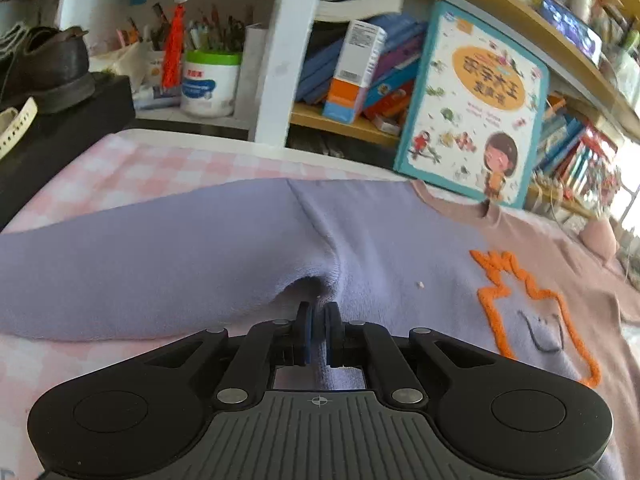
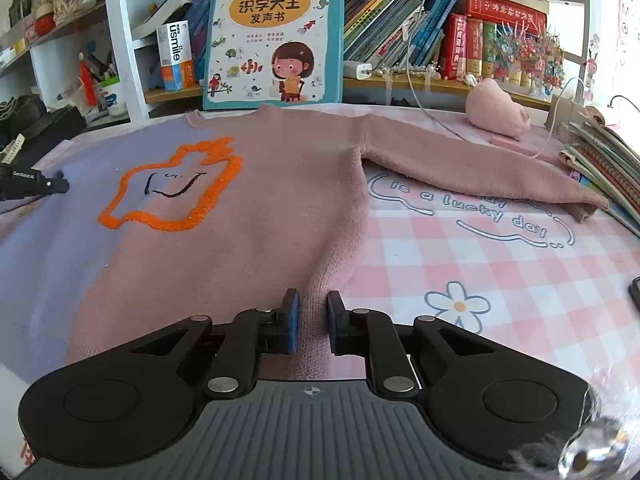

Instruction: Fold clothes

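The left gripper (image 1: 319,330) is pinched on the lilac side of the sweater (image 1: 380,248), near the armpit just ahead of it. The right gripper (image 2: 313,326) stands spread, straddling the pink side edge without gripping. The sweater lies flat on the checked cloth (image 2: 500,264), its pink sleeve (image 2: 480,168) stretched ahead to the right. It looks soft, light and floppy, so edges and seams seem the best hold.

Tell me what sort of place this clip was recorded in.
Most likely a home study or child's room. A sweater lies on a pink checked cloth before crowded bookshelves, with a children's picture book propped against them and a tub of pens beside a shoe.
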Tool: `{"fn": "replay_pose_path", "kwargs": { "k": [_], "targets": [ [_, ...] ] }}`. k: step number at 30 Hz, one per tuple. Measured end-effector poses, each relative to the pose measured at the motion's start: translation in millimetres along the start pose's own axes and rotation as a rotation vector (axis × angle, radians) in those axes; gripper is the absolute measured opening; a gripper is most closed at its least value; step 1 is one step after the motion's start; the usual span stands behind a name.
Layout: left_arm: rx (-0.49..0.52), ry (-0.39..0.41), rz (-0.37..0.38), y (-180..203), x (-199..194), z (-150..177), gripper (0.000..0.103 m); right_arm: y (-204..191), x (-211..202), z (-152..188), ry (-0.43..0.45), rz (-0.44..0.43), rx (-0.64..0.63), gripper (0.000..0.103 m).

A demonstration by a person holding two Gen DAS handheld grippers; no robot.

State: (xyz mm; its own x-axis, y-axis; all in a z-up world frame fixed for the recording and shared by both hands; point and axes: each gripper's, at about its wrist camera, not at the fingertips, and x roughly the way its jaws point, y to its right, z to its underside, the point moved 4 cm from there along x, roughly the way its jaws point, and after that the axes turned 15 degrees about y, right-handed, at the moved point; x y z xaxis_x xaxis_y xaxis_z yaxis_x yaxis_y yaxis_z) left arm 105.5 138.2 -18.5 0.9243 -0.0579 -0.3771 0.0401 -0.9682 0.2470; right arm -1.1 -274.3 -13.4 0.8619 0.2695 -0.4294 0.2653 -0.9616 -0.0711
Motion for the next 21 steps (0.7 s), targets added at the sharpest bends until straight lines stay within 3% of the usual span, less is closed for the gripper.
{"fn": "replay_pose_path", "kwargs": {
  "k": [5,7,9,12,16,21],
  "targets": [
    [-0.007,0.009,-0.040,-6.8,1.2,-1.3,0.005,-0.7,2.5,-4.1,-0.038,-0.106,0.072,0.014],
    [0.007,0.010,-0.038,-5.0,-0.5,-0.1,0.006,17.0,4.7,-10.5,-0.044,-0.099,0.160,0.022],
    [0.018,0.011,-0.035,-3.3,-2.4,1.3,0.005,42.1,5.9,-18.6,-0.031,-0.057,0.253,0.029],
    [0.025,0.017,-0.025,0.6,-7.7,6.1,0.005,91.3,3.2,-35.7,0.017,0.091,0.357,0.037],
    [0.020,0.026,-0.021,0.4,-9.8,8.4,0.005,160.3,6.5,-47.8,0.059,0.243,0.567,0.038],
    [0.042,0.032,-0.029,3.7,-11.3,10.2,0.006,219.4,27.0,-43.8,0.092,0.282,0.823,0.038]
  ]
}}
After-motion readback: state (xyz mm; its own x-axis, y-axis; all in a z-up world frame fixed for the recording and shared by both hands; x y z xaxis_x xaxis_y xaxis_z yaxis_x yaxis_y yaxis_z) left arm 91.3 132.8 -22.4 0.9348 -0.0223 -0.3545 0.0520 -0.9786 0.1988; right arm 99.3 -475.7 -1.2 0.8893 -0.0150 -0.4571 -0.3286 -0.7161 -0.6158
